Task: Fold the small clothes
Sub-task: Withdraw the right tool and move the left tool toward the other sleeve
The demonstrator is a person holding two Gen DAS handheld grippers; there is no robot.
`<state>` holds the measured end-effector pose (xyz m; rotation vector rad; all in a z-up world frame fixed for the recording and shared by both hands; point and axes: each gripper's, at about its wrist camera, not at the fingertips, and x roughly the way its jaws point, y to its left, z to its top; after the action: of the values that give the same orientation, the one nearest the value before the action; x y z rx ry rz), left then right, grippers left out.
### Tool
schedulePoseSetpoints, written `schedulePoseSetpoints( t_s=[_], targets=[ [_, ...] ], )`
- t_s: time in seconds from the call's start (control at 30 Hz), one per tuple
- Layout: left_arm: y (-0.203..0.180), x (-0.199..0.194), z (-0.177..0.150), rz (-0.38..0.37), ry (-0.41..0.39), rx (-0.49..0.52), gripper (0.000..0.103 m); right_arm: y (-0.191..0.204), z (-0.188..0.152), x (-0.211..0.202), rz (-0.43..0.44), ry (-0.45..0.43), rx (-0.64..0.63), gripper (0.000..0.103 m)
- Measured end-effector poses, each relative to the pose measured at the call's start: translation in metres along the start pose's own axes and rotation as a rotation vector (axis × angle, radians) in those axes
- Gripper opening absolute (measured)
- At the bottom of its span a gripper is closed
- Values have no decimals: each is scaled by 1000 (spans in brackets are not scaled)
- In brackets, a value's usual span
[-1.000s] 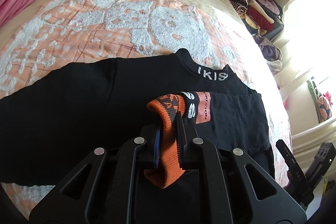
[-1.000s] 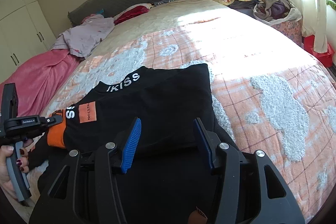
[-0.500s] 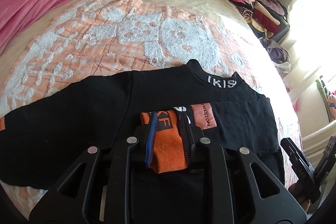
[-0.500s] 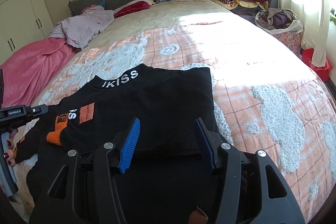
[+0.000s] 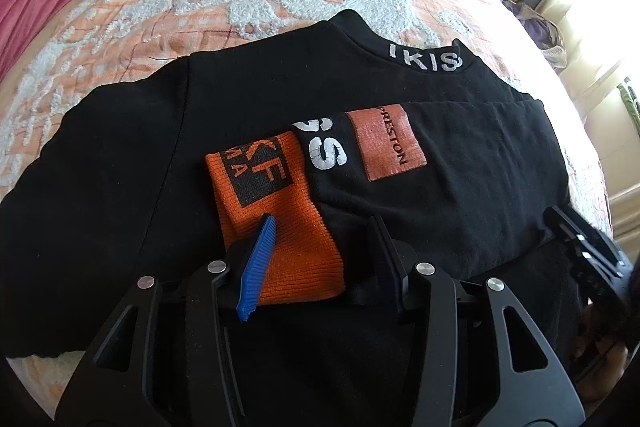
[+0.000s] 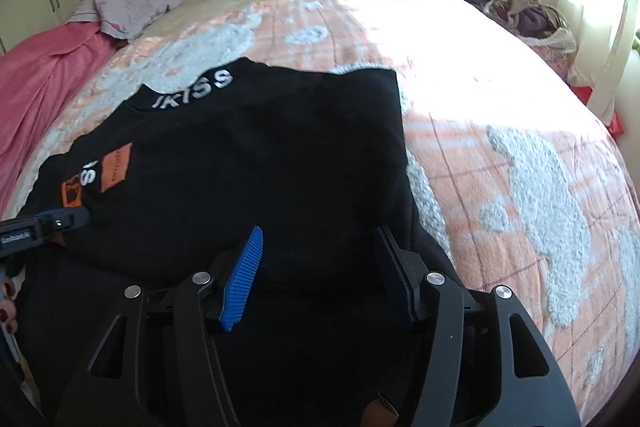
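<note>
Your left tongs [image 5: 320, 227] are opening over the orange ribbed cuff [image 5: 276, 227] of the black sweatshirt [image 5: 120, 187]; your right tongs [image 6: 320, 239], also opening, hover empty above it on the bed [image 6: 520, 147]

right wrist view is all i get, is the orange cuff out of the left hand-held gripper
Observer: Yes. The left hand-held gripper is opening, its pads off the orange cuff, which lies flat on the black sweatshirt.
Operator: other sleeve folded too
Observer: No. It lies spread out to the left, over the bedspread.
Operator: what's printed on the orange patch
Observer: It reads PRESTON.
</note>
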<state>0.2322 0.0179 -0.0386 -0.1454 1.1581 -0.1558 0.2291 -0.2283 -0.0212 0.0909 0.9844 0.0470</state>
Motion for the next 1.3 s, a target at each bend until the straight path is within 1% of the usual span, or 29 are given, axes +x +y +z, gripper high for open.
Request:
schedulePoseSetpoints(
  t_s=[0.03,0.2,0.3,0.33,0.43,0.5,0.53,0.6,0.63,0.7,0.73,0.8,0.83,0.87,0.93,0.97,1.03,1.1,1.3],
  targets=[
    [1,-1,0,-6,-2,-2,40,-3,-2,1,16,-4,10,57],
    [3,-4,0,-24,-3,-13,41,-1,-3,-8,25,-24,9,57],
    [3,-8,0,-30,-7,-12,44,0,-5,-16,43,-45,17,62],
    [2,-9,0,-33,-8,-12,47,1,-5,-19,49,-51,18,62],
    [3,-15,1,-34,-18,-13,47,3,-6,-26,64,-65,18,64],
    [6,-21,1,-39,-28,-18,52,6,-6,-32,72,-79,17,74],
    [6,-23,2,-40,-35,-21,54,8,-6,-35,75,-87,15,75],
    [8,-30,3,-42,-54,-27,54,12,-5,-41,85,-99,11,80],
    [10,-33,4,-45,-63,-32,56,14,-5,-43,92,-104,10,81],
    [12,-40,5,-45,-83,-46,70,18,-3,-48,100,-114,8,88],
    [14,-43,6,-43,-97,-51,76,20,-3,-51,105,-121,5,90],
    [18,-50,6,-30,-121,-59,77,25,-1,-57,111,-136,-2,93],
    [21,-54,7,-24,-133,-63,80,28,0,-59,114,-142,-4,94],
    [25,-59,7,-17,-145,-72,83,30,0,-61,119,-150,-5,95],
    [33,-65,7,-14,-164,-90,84,36,1,-66,134,-164,-8,95],
    [37,-68,7,-12,-173,-97,88,39,2,-68,138,-170,-9,96],
    [45,-76,6,0,-198,-112,93,44,4,-71,148,-179,-11,96],
    [53,-84,5,19,-220,-126,93,49,5,-74,158,-188,-13,96],
    [74,-108,-1,43,-285,-166,93,65,7,-82,185,-206,-32,96]
  ],
)
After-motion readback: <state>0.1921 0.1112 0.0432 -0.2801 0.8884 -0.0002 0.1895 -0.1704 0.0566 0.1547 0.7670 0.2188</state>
